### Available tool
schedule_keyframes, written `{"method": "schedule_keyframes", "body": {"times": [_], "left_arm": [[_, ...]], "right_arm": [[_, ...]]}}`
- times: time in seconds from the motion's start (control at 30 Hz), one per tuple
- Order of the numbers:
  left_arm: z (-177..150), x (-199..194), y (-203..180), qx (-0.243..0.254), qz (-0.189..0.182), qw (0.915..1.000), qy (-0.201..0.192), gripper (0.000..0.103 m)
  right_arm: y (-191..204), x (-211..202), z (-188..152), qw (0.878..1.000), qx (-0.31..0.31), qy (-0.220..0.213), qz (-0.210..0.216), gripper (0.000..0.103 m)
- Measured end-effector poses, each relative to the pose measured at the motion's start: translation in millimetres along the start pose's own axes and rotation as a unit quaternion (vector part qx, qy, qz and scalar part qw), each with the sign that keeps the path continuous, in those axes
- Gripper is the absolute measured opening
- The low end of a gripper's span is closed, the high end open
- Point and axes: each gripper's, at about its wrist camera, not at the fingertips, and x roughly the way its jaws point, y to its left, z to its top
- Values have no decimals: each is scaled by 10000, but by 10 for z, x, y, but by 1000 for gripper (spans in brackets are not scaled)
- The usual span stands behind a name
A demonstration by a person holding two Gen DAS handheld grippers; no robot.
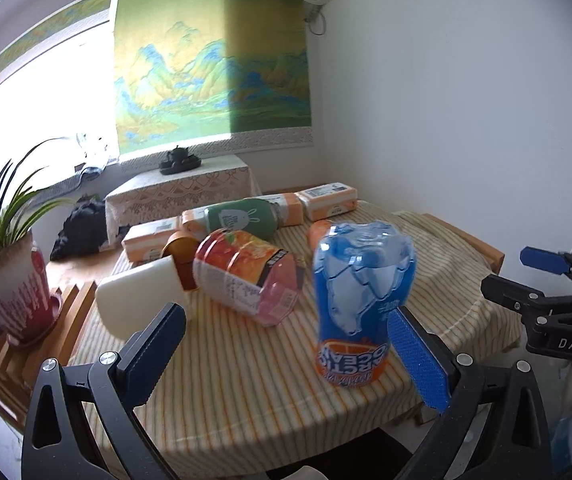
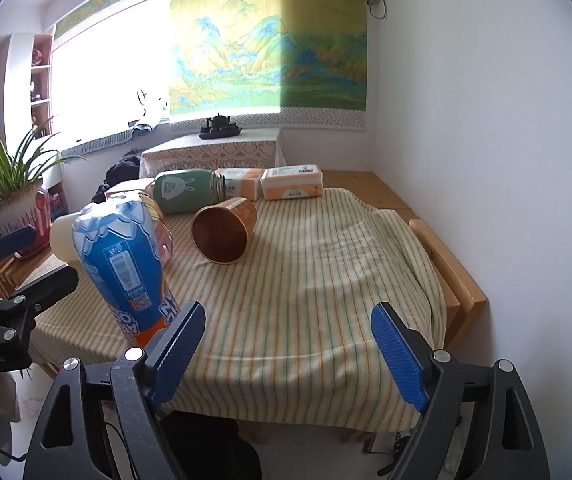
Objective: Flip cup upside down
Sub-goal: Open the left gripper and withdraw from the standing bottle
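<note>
The blue plastic cup [image 1: 361, 300] stands upside down near the surface's front edge. It looks light, thin and slippery; hold its middle softly. Both jaws are released, holding nothing.

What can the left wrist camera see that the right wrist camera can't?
Only the left wrist view shows the label of the pink juice bottle lying on its side, and the blue cup's "ARCTIC OCEAN" lettering upside down. Only the right wrist view shows the open mouth of the orange cup on its side. Both show the blue cup standing upside down on the striped tablecloth, the green bottle and the potted plant.
</note>
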Motion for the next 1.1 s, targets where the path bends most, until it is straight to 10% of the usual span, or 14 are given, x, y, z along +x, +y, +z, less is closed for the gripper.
{"method": "schedule_keyframes", "body": {"times": [0.4, 1.1], "left_arm": [[-58, -337, 486, -851, 644, 9943, -51, 102], [-42, -853, 422, -860, 1319, 9866, -418, 102]], "right_arm": [[206, -151, 19, 9986, 194, -498, 30, 84], [276, -556, -21, 9923, 357, -1167, -220, 101]]}}
